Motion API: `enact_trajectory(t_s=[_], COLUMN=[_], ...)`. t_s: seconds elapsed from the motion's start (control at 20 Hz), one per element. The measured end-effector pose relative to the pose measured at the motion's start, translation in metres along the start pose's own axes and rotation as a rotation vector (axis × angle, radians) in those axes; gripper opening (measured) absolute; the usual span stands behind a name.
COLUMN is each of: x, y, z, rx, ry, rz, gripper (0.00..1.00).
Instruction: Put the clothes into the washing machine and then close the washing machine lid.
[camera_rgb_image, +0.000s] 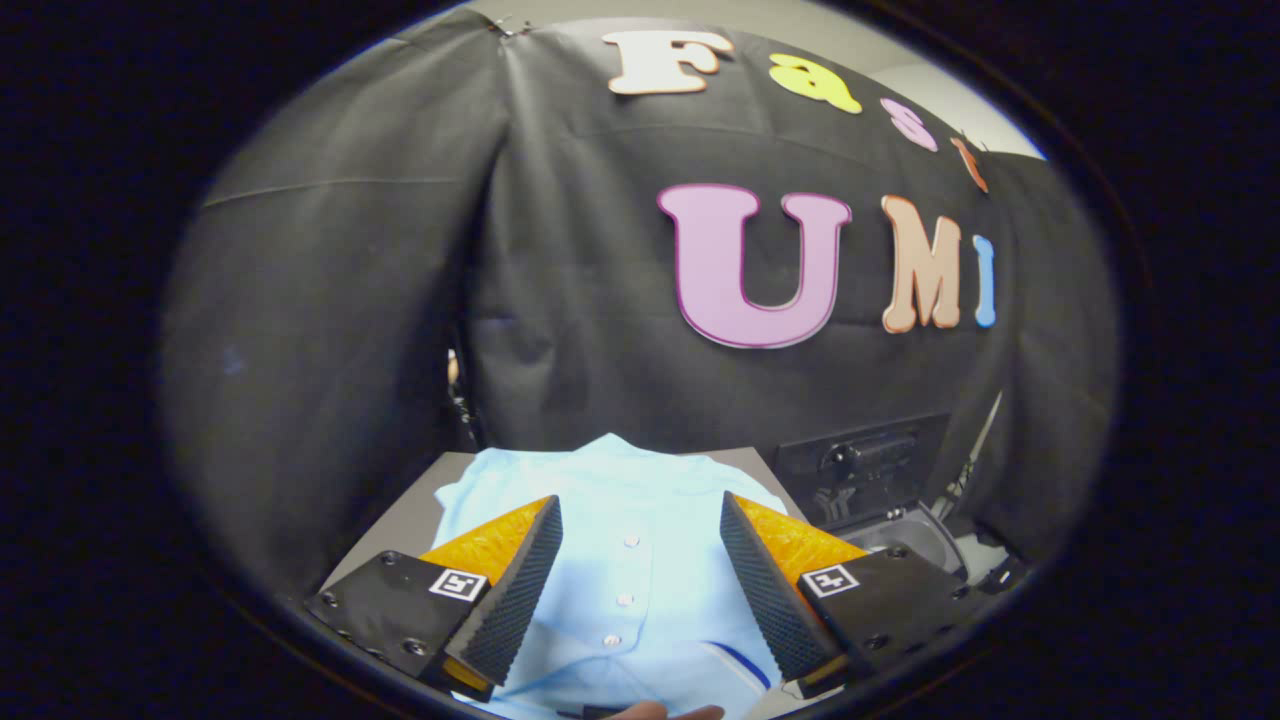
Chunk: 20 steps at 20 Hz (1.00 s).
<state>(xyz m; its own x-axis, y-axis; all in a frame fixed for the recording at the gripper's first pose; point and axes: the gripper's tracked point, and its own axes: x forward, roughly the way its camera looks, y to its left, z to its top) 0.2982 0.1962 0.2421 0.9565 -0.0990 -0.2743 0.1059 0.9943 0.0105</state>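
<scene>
While its two fingers stand wide apart and grip nothing, the tool (640, 560) hangs above a light blue shirt (620, 520) spread on the grey table (400, 520). A row of buttons (625, 598) runs between the fingers. Just beside the table, beyond the right finger, sits the washing machine (905, 535), its lid (865, 460) raised against the black cloth wall (560, 300).
</scene>
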Motion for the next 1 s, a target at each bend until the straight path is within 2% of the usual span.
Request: enact_trajectory(t_s=[0.1, 0.2, 0.25, 0.45, 0.6, 0.75, 0.9, 1.0], x=[0.02, 0.027, 0.031, 0.04, 0.037, 0.034, 0.037, 0.037], y=[0.002, -0.001, -0.001, -0.003, -0.002, -0.003, -0.001, 0.008], z=[-0.017, -0.04, -0.047, -0.046, -0.047, -0.047, -0.047, -0.051], rx=[-0.023, -0.06, -0.071, -0.033, -0.059, 0.033, -0.045, -0.067], ry=[0.11, 0.227, 0.251, 0.238, 0.235, 0.189, 0.215, 0.22], rz=[-0.021, -0.084, -0.085, -0.115, -0.08, -0.117, -0.112, -0.081], gripper=[0.98, 0.98, 0.98, 0.97, 0.97, 0.97, 0.92, 0.67])
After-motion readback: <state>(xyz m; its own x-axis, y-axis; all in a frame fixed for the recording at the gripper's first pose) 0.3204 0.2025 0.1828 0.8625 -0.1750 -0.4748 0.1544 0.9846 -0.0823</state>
